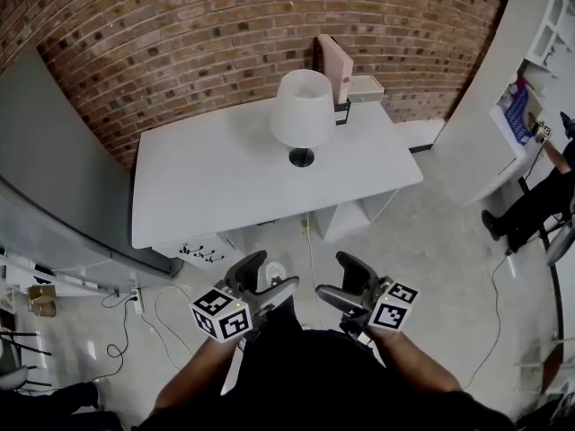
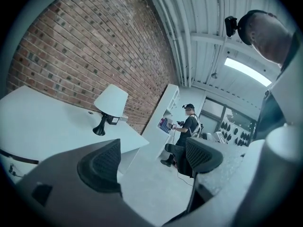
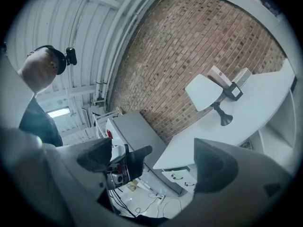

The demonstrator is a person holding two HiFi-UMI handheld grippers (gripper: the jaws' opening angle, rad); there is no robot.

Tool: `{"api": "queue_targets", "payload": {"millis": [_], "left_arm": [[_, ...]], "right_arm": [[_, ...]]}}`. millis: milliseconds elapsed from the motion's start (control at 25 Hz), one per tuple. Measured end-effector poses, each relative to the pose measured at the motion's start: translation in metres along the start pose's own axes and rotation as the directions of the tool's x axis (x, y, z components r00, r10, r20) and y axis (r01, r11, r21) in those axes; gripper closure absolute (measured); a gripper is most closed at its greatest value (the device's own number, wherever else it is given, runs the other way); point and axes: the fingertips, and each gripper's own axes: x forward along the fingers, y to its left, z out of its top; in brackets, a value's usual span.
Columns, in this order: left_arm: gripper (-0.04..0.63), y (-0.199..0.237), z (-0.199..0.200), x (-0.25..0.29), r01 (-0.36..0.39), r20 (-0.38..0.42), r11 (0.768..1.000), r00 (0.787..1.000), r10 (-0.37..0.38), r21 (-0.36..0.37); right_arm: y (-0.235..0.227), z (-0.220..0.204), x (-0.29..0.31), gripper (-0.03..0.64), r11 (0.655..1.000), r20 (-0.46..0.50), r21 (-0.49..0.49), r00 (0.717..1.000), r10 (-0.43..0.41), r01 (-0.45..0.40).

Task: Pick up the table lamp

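The table lamp (image 1: 303, 115) has a white shade and a black foot, and stands upright toward the back of the white table (image 1: 216, 182). It also shows in the left gripper view as the lamp (image 2: 110, 105) and in the right gripper view as the lamp (image 3: 210, 94). My left gripper (image 1: 269, 281) and right gripper (image 1: 334, 281) are held close to my body, well short of the table and above the floor. Both are open with nothing between the jaws (image 2: 151, 162) (image 3: 156, 160).
A pink book (image 1: 334, 65) and a small box (image 1: 364, 88) stand behind the lamp by the brick wall. A grey cabinet (image 1: 54, 196) is at the left, a white shelf unit (image 1: 521, 79) at the right with a person (image 2: 187, 129) beside it. Cables (image 1: 162, 317) lie on the floor.
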Motion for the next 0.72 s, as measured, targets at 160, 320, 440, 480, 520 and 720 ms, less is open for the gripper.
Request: {"api": "queue_targets", "payload": {"millis": [160, 320, 440, 480, 520, 720], "left_arm": [[0.164, 0.017, 0.017, 0.02, 0.001, 0.027, 1.0, 1.0, 0.0, -0.03], [0.164, 0.04, 0.025, 0.04, -0.002, 0.017, 1.0, 1.0, 0.002, -0.027], [0.164, 0.062, 0.032, 0.052, 0.0, 0.013, 0.999, 1.0, 0.0, -0.034], [0.163, 0.07, 0.038, 0.057, 0.004, 0.015, 0.999, 1.0, -0.003, -0.036], [0.164, 0.079, 0.044, 0.063, 0.007, 0.017, 0.999, 1.0, -0.007, -0.038], [0.164, 0.12, 0.094, 0.094, 0.037, 0.031, 0.999, 0.999, -0.036, -0.026]], "right_arm": [[-0.02, 0.014, 0.008, 0.075, 1.0, 0.005, 0.002, 1.0, -0.016, 0.016], [-0.047, 0.03, 0.024, 0.08, 0.999, 0.025, 0.022, 0.999, -0.033, 0.032], [-0.066, 0.037, 0.039, 0.08, 0.999, 0.029, 0.028, 0.999, -0.043, 0.042], [-0.073, 0.042, 0.046, 0.08, 0.998, 0.029, 0.029, 0.998, -0.048, 0.047], [-0.079, 0.047, 0.053, 0.08, 0.998, 0.03, 0.03, 0.998, -0.053, 0.052], [-0.107, 0.09, 0.092, 0.08, 0.997, 0.049, 0.013, 0.996, -0.075, 0.075]]}}
